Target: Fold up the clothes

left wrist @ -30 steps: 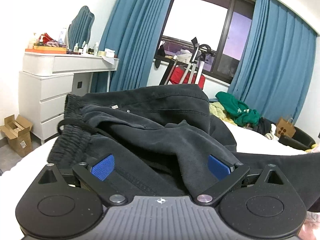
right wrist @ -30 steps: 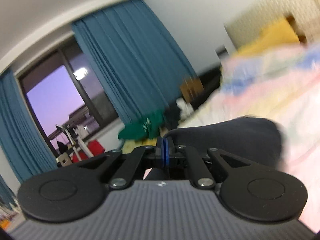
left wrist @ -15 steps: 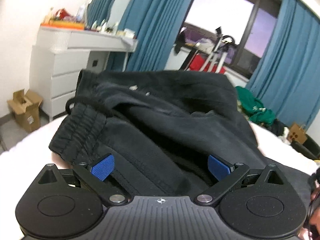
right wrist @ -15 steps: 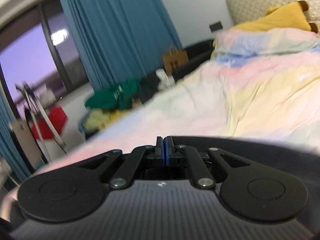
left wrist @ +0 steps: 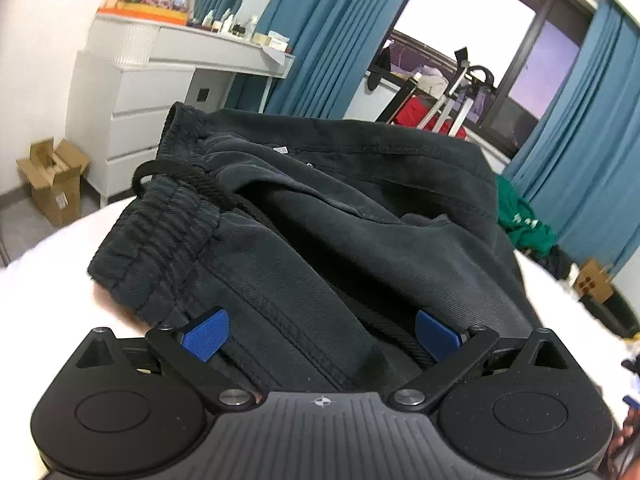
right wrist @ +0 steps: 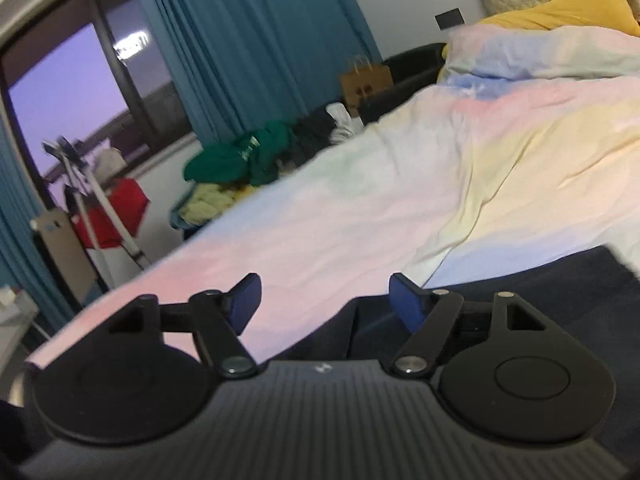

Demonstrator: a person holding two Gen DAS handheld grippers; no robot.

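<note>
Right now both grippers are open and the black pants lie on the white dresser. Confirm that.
Not quite. Both the left gripper and right gripper are open, but the black pants lie on the bed, not the white dresser behind it, per the left wrist view.

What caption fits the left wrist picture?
Open left gripper straddling rumpled black trousers on a bed.

I see the bed [right wrist: 360, 216] under a pastel duvet. Black trousers [left wrist: 320, 220] lie bunched on its near end, a dark garment [right wrist: 520, 292] spreads beside them, and pillows [right wrist: 540, 52] rest at the far headboard end.
</note>
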